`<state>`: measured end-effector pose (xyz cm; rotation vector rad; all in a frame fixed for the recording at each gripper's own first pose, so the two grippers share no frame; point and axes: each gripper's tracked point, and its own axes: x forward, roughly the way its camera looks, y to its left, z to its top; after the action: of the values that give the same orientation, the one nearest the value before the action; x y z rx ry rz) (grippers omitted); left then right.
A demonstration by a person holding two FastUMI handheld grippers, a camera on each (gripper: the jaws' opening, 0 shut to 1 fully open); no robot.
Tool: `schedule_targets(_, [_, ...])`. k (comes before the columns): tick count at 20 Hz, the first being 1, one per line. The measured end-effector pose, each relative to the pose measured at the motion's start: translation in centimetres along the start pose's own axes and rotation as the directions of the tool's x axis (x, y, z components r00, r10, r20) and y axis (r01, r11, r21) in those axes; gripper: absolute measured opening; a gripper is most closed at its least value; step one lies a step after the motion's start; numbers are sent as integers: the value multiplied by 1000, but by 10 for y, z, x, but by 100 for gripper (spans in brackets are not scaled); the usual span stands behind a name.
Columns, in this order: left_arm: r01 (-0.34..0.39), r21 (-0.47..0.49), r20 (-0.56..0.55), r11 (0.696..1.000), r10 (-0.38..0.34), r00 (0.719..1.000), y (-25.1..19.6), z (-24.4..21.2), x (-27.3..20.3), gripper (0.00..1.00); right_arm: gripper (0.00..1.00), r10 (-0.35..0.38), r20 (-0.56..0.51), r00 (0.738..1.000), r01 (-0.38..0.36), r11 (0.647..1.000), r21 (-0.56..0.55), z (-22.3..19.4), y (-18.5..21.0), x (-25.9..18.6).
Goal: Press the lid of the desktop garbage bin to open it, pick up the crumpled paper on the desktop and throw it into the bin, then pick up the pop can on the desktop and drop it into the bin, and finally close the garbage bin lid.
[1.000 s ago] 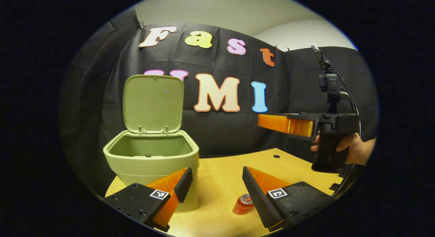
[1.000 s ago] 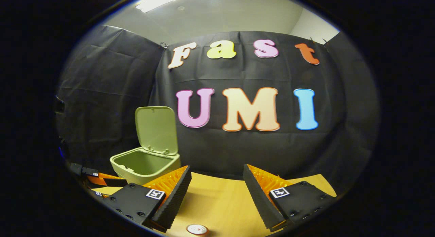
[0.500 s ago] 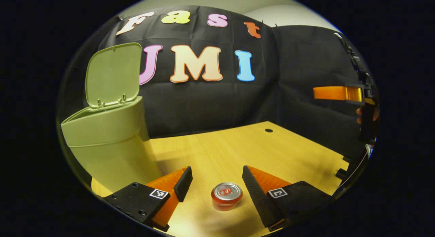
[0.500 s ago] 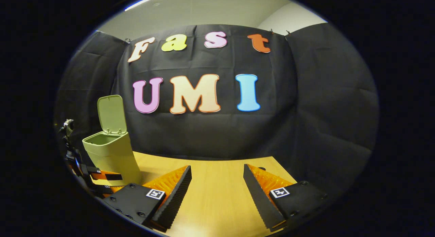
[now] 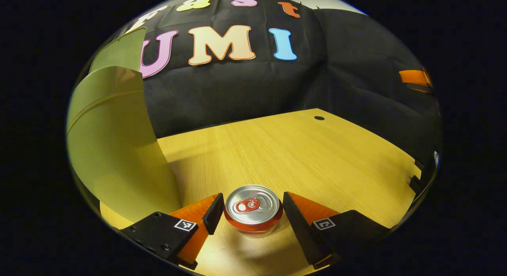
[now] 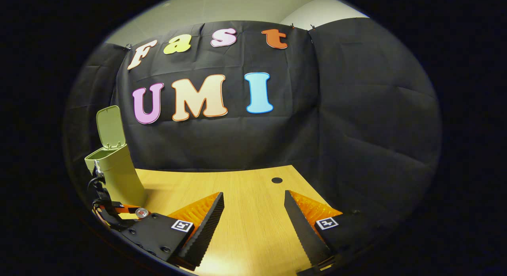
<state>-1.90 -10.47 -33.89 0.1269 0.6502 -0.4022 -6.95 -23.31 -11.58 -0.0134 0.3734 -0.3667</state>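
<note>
Left tongs (image 5: 252, 212) spread wide around the upright red aluminium pop can (image 5: 253, 210), fingers beside it, not visibly pressing.

Right tongs (image 6: 253, 222) likewise open, holding nothing, above bare light wooden worktop (image 6: 253, 197). Pale green plastic bin (image 5: 115, 149) standing just left of the left tongs, lid (image 6: 109, 126) raised; far left of the right tongs.

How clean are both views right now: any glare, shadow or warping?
Left gripper view: can sharp, top glinting, shadow cast forward on the table; bin bowed by the fisheye. Right gripper view: bright glare patch on the wood near the bottom edge, bin small, dim.
</note>
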Motion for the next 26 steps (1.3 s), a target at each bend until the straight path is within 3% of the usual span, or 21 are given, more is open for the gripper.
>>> schedule_targets(3, [-14,-17,-11,1000,14,1000,1,-8,8,92,97,-1,-9,1000,1,1000,-12,-1,-3,-1])
schedule_targets(4, [-27,-26,-4,999,27,1000,4,-4,9,77,96,1,-11,1000,-1,1000,-20,-2,-2,-1])
schedule_targets(6, [-43,-10,-14,999,43,999,4,-1,3,75,96,3,-9,1000,-4,999,-33,-3,-2,0])
schedule_targets(8, [-31,-12,116,999,32,993,8,60,-9,73,96,27,-10,1000,-28,999,-27,-3,11,3])
schedule_targets(11, [-62,-45,204,997,70,976,26,109,-18,72,96,64,-13,998,-65,998,-22,-3,27,8])
schedule_targets(16, [-93,-102,359,990,124,925,60,198,-51,72,96,102,6,995,-102,994,-35,4,45,15])
schedule_targets(21, [-149,-168,493,974,214,843,107,274,-94,72,97,128,5,992,-128,992,-11,3,54,21])
schedule_targets(24, [-213,-174,552,961,275,787,141,303,-115,72,96,136,4,991,-136,990,23,4,55,25])
schedule_targets(26, [-280,-181,549,943,333,767,173,305,-123,72,96,135,6,991,-136,990,37,5,56,27])
